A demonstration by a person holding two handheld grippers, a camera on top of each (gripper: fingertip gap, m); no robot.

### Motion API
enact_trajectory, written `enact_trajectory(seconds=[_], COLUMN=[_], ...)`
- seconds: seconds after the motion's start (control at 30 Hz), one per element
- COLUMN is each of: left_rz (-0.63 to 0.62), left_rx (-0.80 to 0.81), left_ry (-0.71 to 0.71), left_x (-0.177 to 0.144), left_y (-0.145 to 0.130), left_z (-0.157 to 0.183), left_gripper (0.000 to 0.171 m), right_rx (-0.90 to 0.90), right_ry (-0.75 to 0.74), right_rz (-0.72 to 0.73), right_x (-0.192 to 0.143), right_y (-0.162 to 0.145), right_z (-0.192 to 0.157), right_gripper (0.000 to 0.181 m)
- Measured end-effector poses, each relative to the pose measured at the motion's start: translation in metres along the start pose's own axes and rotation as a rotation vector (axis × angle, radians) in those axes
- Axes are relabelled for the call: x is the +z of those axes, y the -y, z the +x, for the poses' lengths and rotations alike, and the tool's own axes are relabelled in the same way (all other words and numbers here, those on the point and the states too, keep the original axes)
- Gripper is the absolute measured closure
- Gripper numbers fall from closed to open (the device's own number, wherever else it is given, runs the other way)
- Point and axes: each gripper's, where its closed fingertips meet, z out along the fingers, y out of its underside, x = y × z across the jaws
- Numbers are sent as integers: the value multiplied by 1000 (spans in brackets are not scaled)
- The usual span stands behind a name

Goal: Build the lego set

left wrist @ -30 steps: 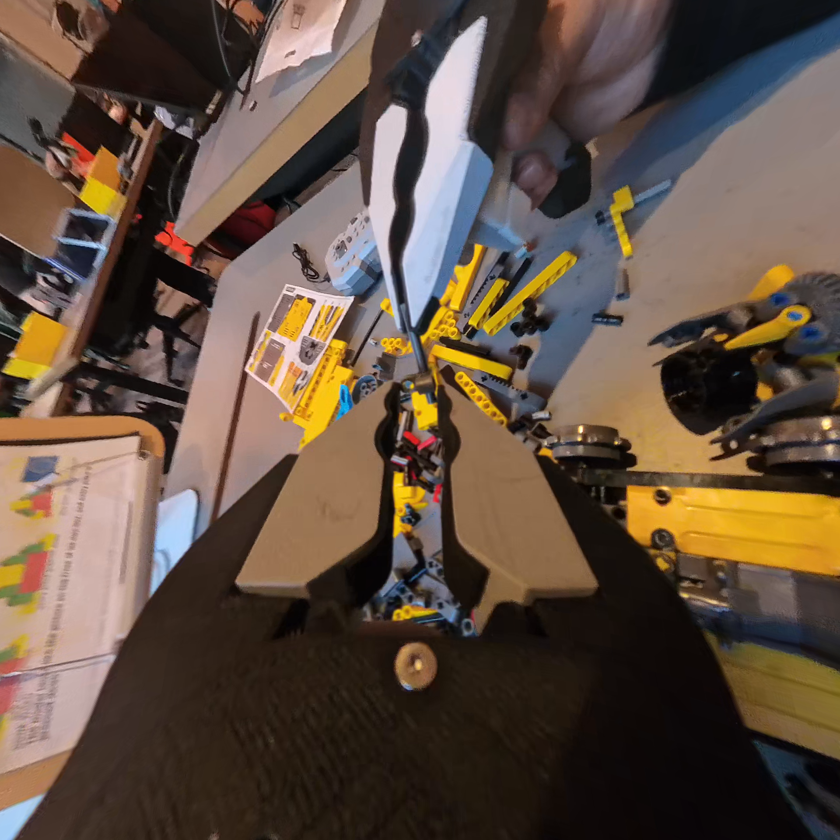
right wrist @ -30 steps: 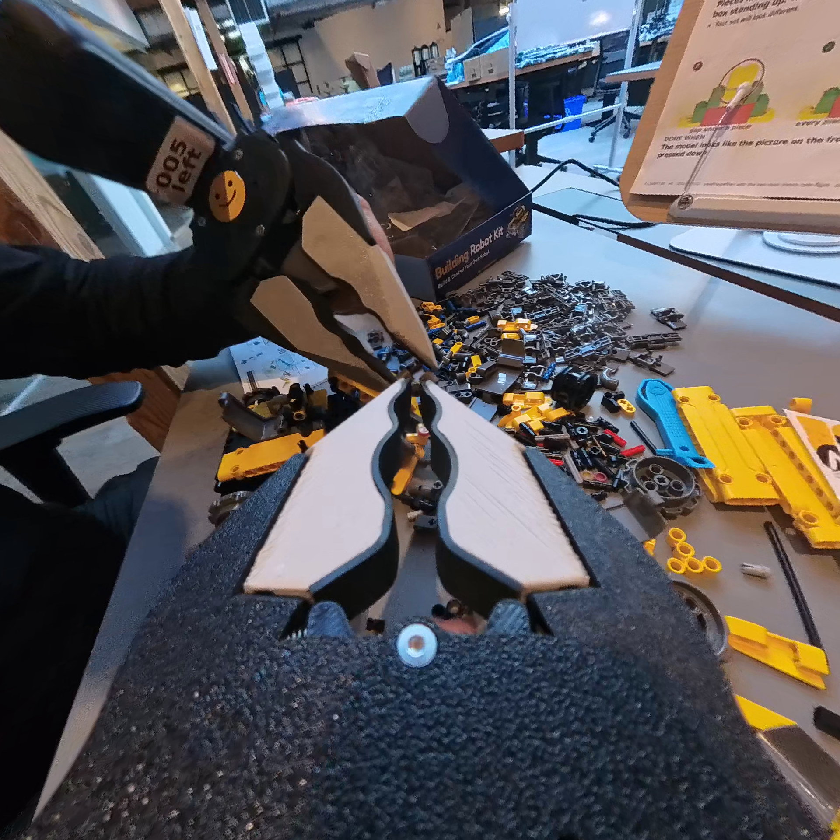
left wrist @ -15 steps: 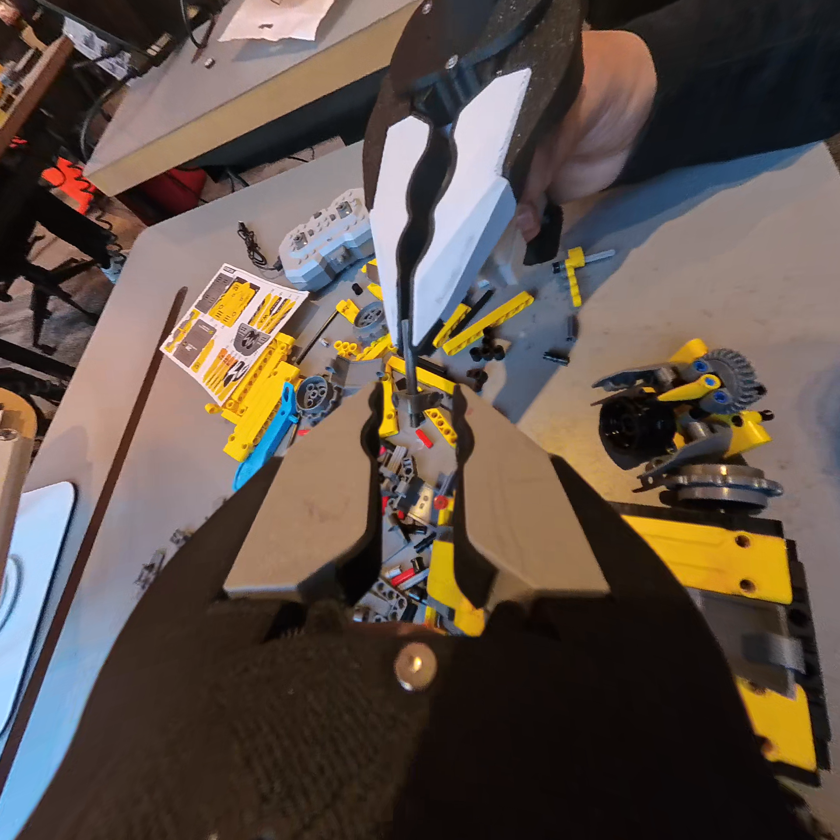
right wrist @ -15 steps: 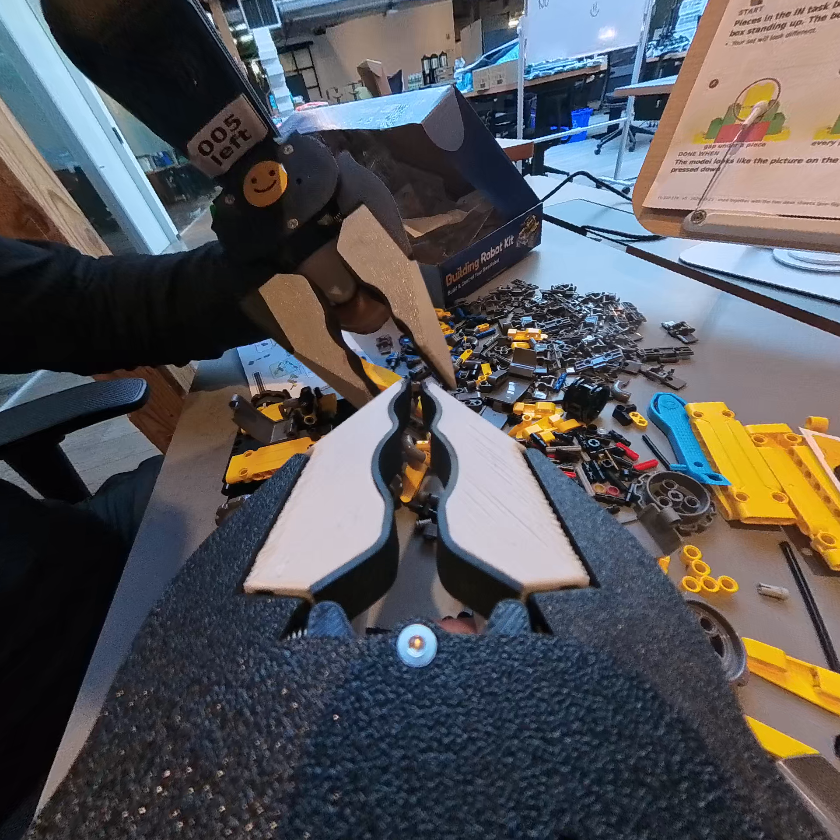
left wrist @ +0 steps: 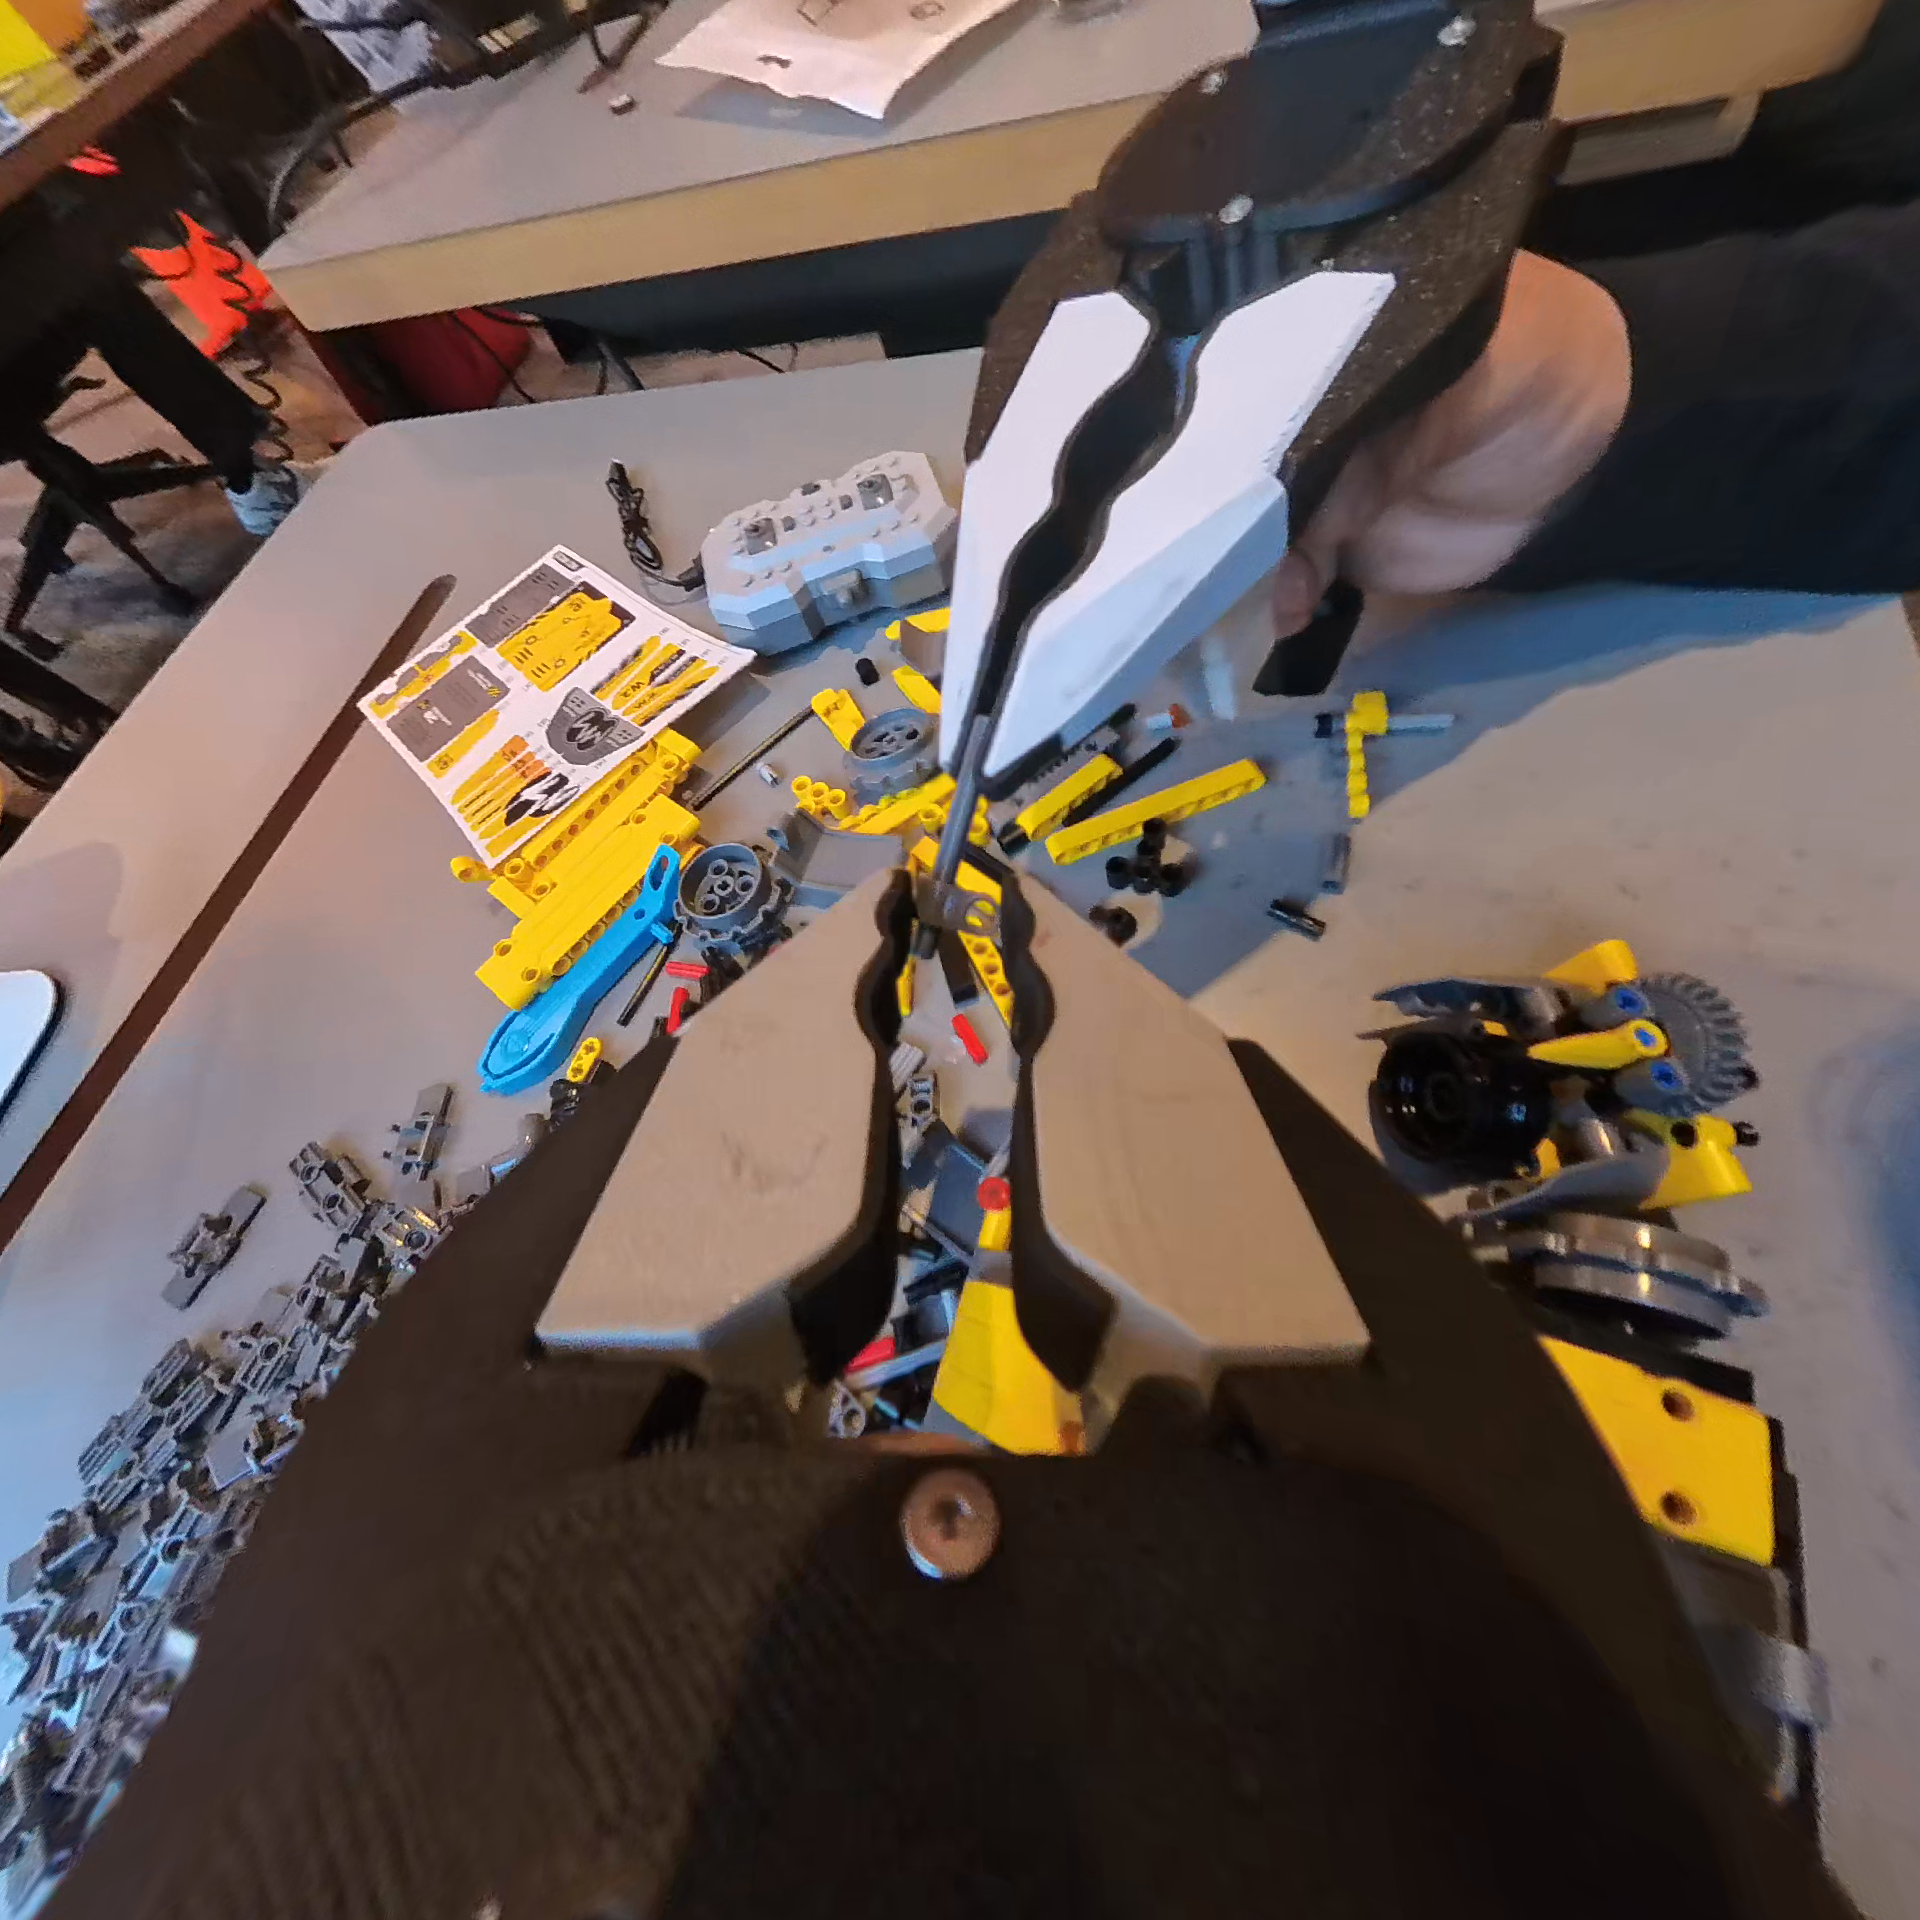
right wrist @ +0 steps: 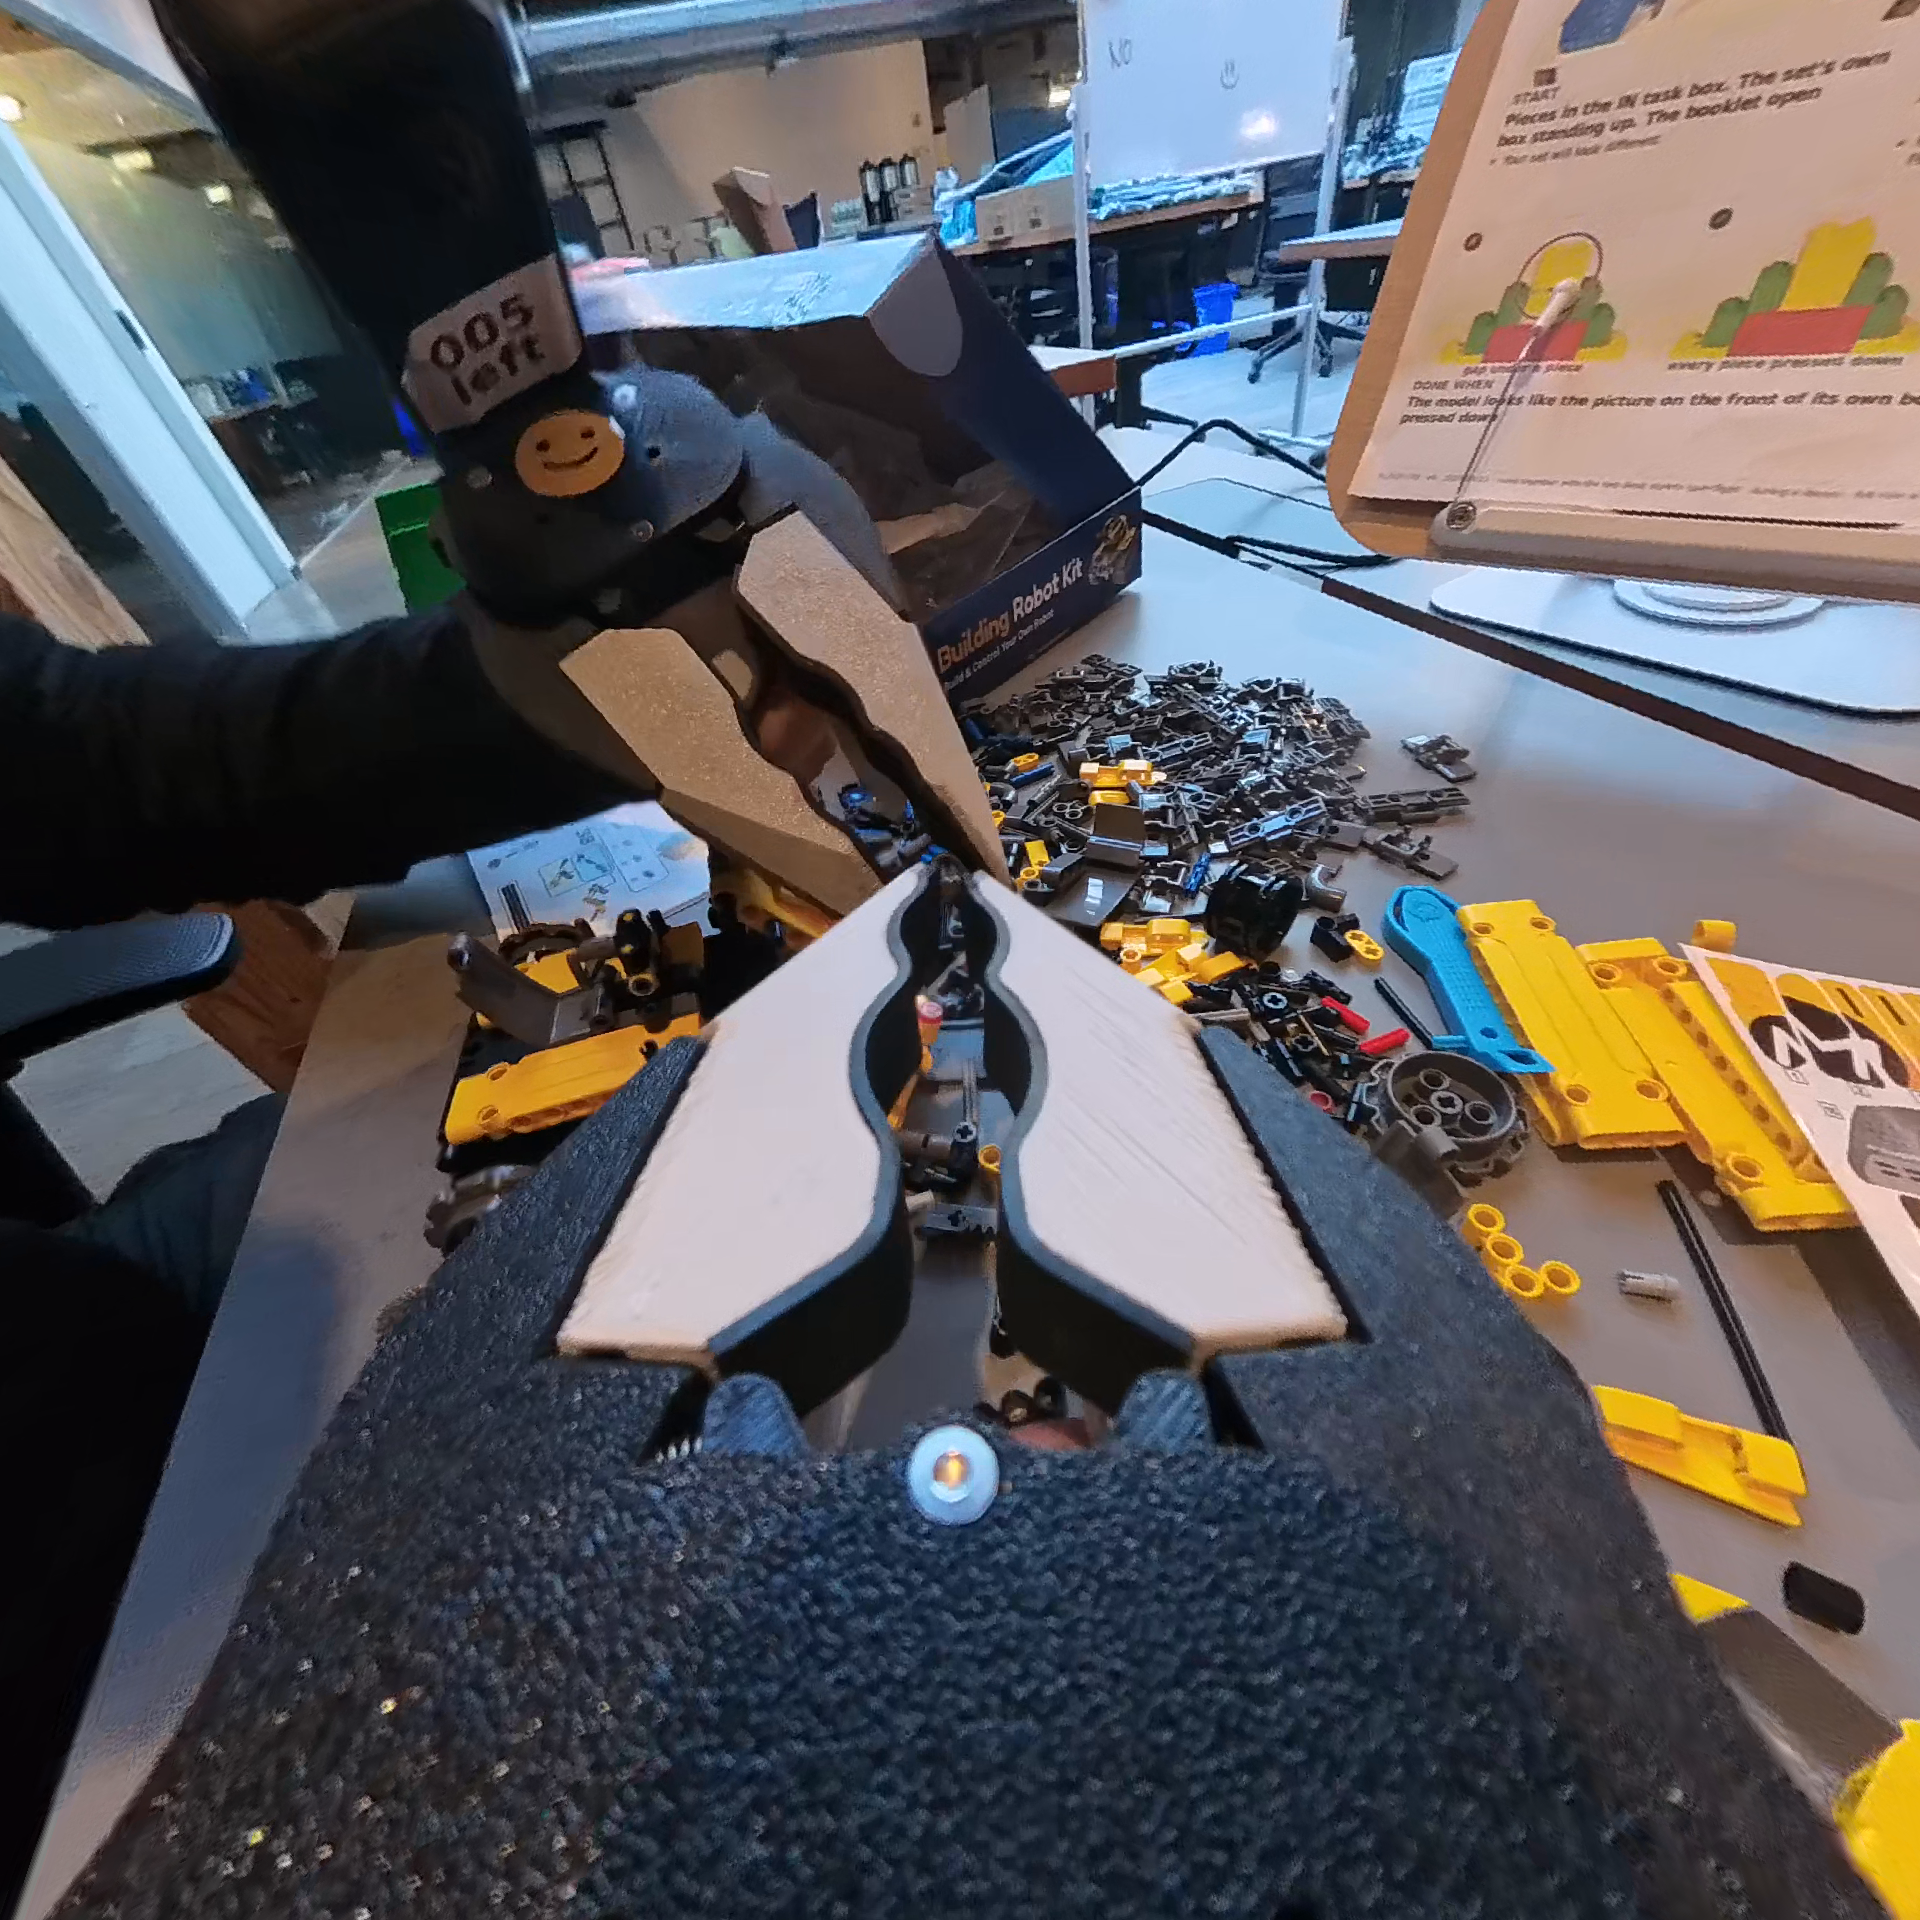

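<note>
Right gripper (left wrist: 966, 750) fingers pinched tight on the upper end of a thin dark axle (left wrist: 954, 821), held above the desk (left wrist: 1558, 831); left gripper (left wrist: 954, 906) fingers narrowed onto a small grey connector (left wrist: 964, 910) at the axle's lower tip. Probably light, stiff and slick, both (apt to swivel in a pinch), so best gripped close to the joint. Visible only in the left wrist view: axle meeting connector, a grey control unit (left wrist: 831, 551), a half-built model (left wrist: 1558, 1081). Hidden behind its own fingers in the right wrist view, yet there alone an open box (right wrist: 883, 416) and a heap of dark pieces (right wrist: 1195, 748)
</note>
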Motion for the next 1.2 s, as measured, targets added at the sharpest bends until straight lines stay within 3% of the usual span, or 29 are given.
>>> enact_trajectory(seconds=[0.17, 0.47, 0.67, 0.8, 1.0, 1.2], left_rz=[90, 93, -5, -48, 3, 20], left_rx=[-66, 12, 212, 262, 206, 201], left_ry=[24, 85, 182, 183, 166, 199], left_x=[-6, -13, -14, -8, -11, -28], left_y=[11, 24, 28, 34, 43, 47], left_z=[-2, -3, 2, 7, 7, -2], left_gripper=[155, 156, 157, 157, 156, 144], right_rx=[60, 81, 30, 23, 90, 143], right_ry=[23, 56, 91, 85, 136, 165], right_rz=[46, 98, 93, 95, 141, 183], right_x=[-4, -10, -11, -8, -13, -20], right_y=[8, 19, 20, 18, 26, 32], right_z=[0, -5, -13, -15, -17, -14], right_gripper=[179, 179, 178, 178, 178, 178])
